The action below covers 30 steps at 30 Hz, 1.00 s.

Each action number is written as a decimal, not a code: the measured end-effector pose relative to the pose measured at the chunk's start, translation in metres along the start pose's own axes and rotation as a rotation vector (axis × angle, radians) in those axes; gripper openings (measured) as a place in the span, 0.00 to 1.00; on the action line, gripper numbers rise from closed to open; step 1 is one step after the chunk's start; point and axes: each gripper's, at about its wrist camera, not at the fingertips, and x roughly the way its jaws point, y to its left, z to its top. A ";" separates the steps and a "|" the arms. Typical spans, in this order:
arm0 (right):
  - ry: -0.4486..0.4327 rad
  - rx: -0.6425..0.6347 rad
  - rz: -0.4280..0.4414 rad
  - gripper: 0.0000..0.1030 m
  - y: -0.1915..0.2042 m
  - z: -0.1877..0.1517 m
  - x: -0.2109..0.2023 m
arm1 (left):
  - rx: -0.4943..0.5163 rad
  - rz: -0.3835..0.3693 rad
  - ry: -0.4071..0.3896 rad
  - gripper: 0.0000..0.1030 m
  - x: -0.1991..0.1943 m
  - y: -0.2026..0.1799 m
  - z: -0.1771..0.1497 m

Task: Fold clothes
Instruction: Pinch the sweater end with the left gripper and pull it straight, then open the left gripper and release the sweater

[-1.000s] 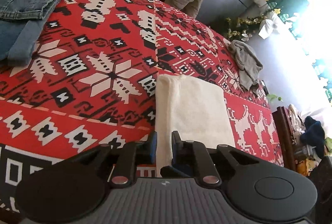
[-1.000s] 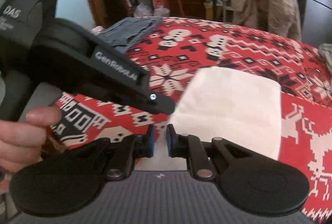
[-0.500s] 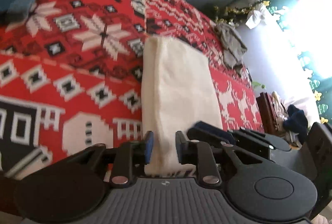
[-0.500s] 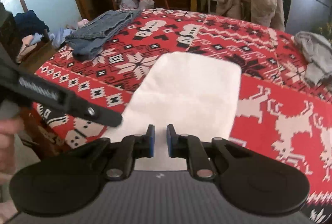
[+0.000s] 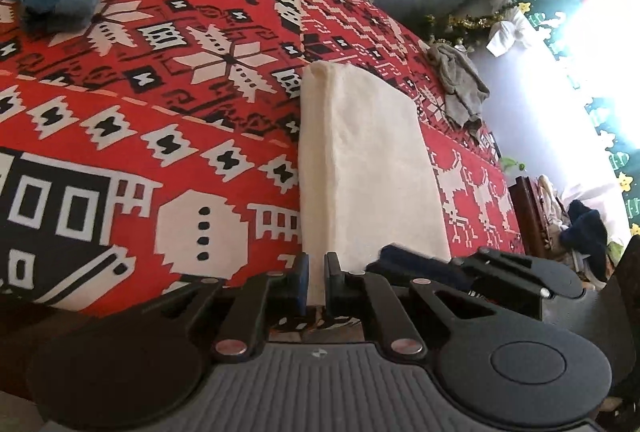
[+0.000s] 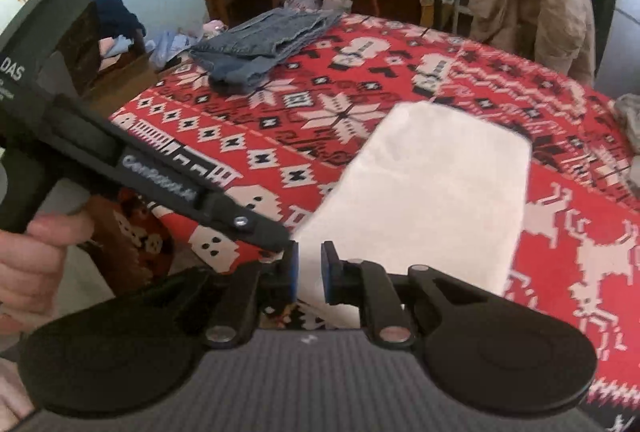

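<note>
Now both tools sit at the near end of the cream-white folded cloth [image 5: 368, 168], a long rectangular bundle lying lengthwise on the red, white and black patterned tablecloth [image 5: 168, 104], its near edge at the table's front rim. The left gripper [image 5: 316, 282] is pinched narrow on the thick left corner of that bundle, the fabric plainly caught between its blue pads. The right gripper [image 6: 309, 272] stands only a little apart, with white cloth showing between its pads at the near edge; it appears to hold that edge, though the grip is less clear from its own view. In the right wrist view the left tool's black finger reaches in beside the right one, so the two grips sit close together, with a hand [image 6: 32, 264] on the left tool's handle. Judging by this, the step in hand is to lift the near end and carry it over toward the far end to halve the bundle. To do it well, both grips should take all layers, since the left side shows several stacked folds that could slip apart. The right tool would do better nearer the right corner, so the edge rises level and not bunched. Lift just enough to clear, travel straight along the bundle's length, and lay edge on edge. A folded blue denim garment [image 6: 264, 44] and a crumpled grey cloth [image 5: 460, 88] lie well apart from the work.
</note>
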 end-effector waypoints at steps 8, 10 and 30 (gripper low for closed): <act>0.017 0.070 -0.026 0.14 -0.018 -0.007 -0.001 | -0.004 -0.036 0.021 0.15 0.007 -0.004 -0.006; 0.019 0.062 -0.002 0.14 -0.014 -0.007 0.001 | 0.040 -0.013 0.025 0.06 0.010 -0.009 -0.011; -0.044 0.042 -0.115 0.13 -0.065 0.045 0.027 | 0.014 0.020 -0.102 0.38 0.018 -0.011 0.060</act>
